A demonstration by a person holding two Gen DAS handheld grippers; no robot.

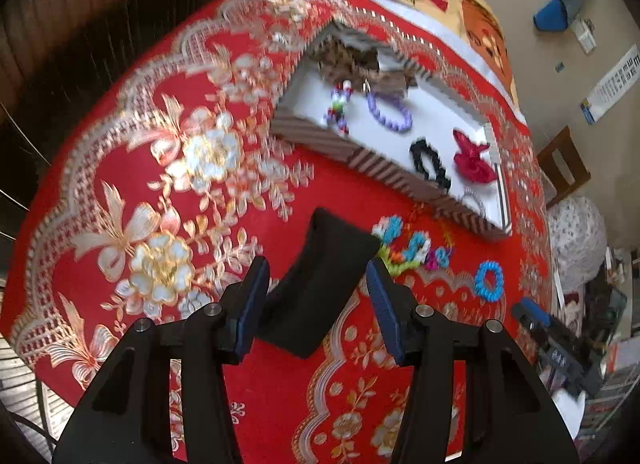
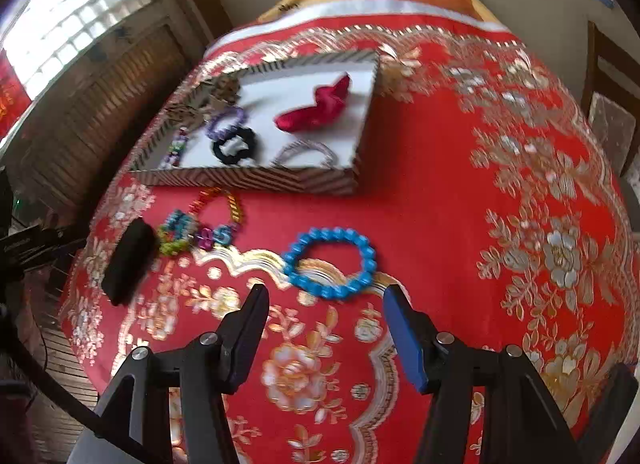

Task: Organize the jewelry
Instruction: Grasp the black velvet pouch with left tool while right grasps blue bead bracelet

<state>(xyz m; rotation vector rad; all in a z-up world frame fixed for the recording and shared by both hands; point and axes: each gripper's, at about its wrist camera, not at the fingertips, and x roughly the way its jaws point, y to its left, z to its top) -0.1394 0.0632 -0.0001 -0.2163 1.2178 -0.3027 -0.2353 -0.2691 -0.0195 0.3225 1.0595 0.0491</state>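
Both tongs hang open over a bench draped in a red flowered cloth (image 2: 440, 199), each holding nothing. The left tongs (image 1: 318, 284) sit above a black curved pad (image 1: 320, 284) lying on the cloth. The right tongs (image 2: 326, 312) hover just near a blue bead bracelet (image 2: 330, 262), which lies flat on the cloth. Left of it sits a bunch of colourful bead pieces (image 2: 200, 232), close to the black pad. Beyond them stands a shallow striped tray (image 2: 248, 179) with a white floor. Inside it lie a red bow (image 2: 316, 109), a black scrunchie (image 2: 234, 145), a purple bracelet (image 2: 226, 121) and a clear bracelet (image 2: 306, 153).
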